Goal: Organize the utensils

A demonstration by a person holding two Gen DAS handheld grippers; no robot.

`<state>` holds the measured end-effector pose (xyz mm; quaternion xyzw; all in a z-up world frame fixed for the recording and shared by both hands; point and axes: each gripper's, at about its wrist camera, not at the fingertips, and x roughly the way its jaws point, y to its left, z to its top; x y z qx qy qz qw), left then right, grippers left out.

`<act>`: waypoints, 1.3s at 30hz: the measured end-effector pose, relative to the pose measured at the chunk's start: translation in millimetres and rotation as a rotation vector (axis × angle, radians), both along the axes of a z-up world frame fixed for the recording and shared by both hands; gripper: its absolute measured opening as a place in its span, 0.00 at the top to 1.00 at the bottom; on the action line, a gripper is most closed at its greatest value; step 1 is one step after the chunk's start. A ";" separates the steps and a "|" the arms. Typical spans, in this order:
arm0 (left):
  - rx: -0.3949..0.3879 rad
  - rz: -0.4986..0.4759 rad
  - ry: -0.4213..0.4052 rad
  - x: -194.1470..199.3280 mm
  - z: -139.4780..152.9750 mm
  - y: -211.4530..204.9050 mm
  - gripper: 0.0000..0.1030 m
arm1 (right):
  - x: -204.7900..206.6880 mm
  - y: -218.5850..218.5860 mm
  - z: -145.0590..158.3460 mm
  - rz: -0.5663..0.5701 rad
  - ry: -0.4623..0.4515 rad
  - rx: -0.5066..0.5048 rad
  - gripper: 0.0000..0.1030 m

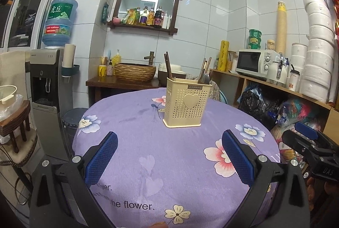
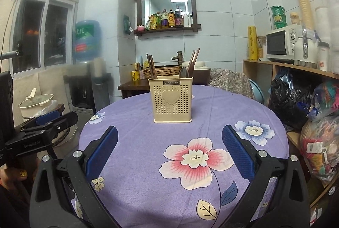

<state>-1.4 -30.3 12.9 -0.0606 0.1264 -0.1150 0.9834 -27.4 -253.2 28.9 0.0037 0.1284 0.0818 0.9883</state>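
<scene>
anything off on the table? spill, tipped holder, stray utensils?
Nothing stands out. The beige utensil holder stands upright on the purple tablecloth, utensils inside. No spill or stray pieces show. Left gripper and right gripper are open, empty.

White glossy tiles cover the walls. A dark wood-framed mirror shelf holds bottles above a woven basin. A water dispenser stands beside the window at left; a microwave sits on wooden shelving at right.
</scene>
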 end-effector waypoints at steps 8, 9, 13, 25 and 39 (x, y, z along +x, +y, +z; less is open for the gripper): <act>0.011 0.016 -0.013 -2.7 -1.1 -0.9 0.05 | 1.2 1.4 -0.6 0.003 0.006 0.002 0.06; 0.013 0.016 -0.012 -2.9 -1.2 -1.1 0.05 | 1.0 1.3 -0.5 0.003 0.005 0.002 0.06; 0.024 0.018 -0.016 -4.3 -1.6 -2.5 0.05 | 1.4 2.4 -1.4 0.001 0.008 0.002 0.06; 0.045 0.023 -0.024 -6.2 -1.2 -6.9 0.05 | 2.4 5.7 -2.8 -0.002 0.013 0.001 0.06; 0.061 0.027 -0.028 -7.8 -1.1 -7.6 0.05 | 2.6 7.8 -4.3 0.000 0.014 0.000 0.06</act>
